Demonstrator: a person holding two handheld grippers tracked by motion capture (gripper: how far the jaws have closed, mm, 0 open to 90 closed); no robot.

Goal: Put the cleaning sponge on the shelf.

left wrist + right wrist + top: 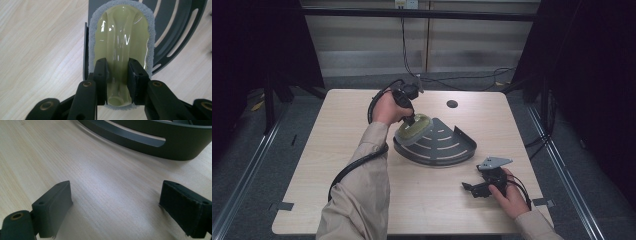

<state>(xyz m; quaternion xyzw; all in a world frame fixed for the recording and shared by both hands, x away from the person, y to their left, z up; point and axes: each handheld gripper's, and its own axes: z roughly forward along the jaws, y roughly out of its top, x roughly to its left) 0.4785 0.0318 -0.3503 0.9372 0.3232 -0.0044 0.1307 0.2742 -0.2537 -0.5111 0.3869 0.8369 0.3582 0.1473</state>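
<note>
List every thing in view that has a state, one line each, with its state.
Left hand-held gripper: shut on the scrubber's handle ridge, held over the rack's left edge.
Scrubber: gripped, yellow-green glossy top up, grey pad rim around it, above the rack.
Corner rack: dark, slotted, flat on the table, nothing lying in it.
Right hand-held gripper: open, jaws wide apart, low over bare table, holding nothing.

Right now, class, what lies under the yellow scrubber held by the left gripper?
Under the scrubber sits the dark slotted corner rack, its upright wall at one side, on the wooden table. The rack beneath the pad is covered.
</note>
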